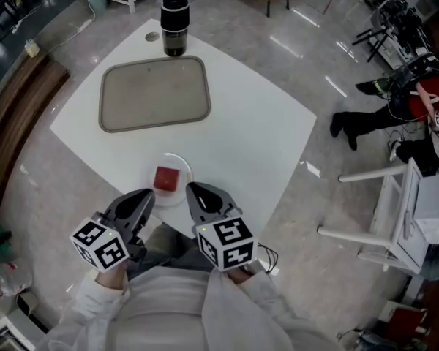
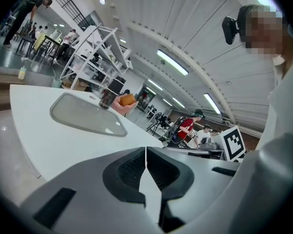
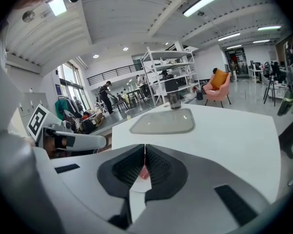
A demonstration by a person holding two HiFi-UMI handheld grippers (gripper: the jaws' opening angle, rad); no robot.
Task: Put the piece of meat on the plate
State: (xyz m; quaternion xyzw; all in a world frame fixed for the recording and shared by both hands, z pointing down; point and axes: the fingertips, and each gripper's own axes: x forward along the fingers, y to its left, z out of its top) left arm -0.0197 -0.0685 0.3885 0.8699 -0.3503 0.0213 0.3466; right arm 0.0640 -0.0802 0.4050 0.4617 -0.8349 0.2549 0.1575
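Nearest the head camera, white sleeves [image 1: 168, 309] are seen, with both grippers held out over the near corner of the white table [image 1: 256, 137].

The left gripper [image 1: 143, 194] is recorded with its jaws brought fully together. Nothing is seen between them in the left gripper view [image 2: 145, 155].

The right gripper [image 1: 195, 189] is likewise found with its jaws closed tip to tip and nothing gripped [image 3: 144, 155]. A sliver of the meat [image 3: 144, 172] is seen only through the gap behind the closed tips.

Between the two grippers, a round plate [image 1: 177, 156] is noted near the table corner. The red piece of meat [image 1: 166, 178] is lying on it, clear of both grippers.

Farther back, an empty grey tray [image 1: 154, 93] is placed flat on the table. A black bottle [image 1: 174, 23] is stood upright just beyond the tray's far edge.
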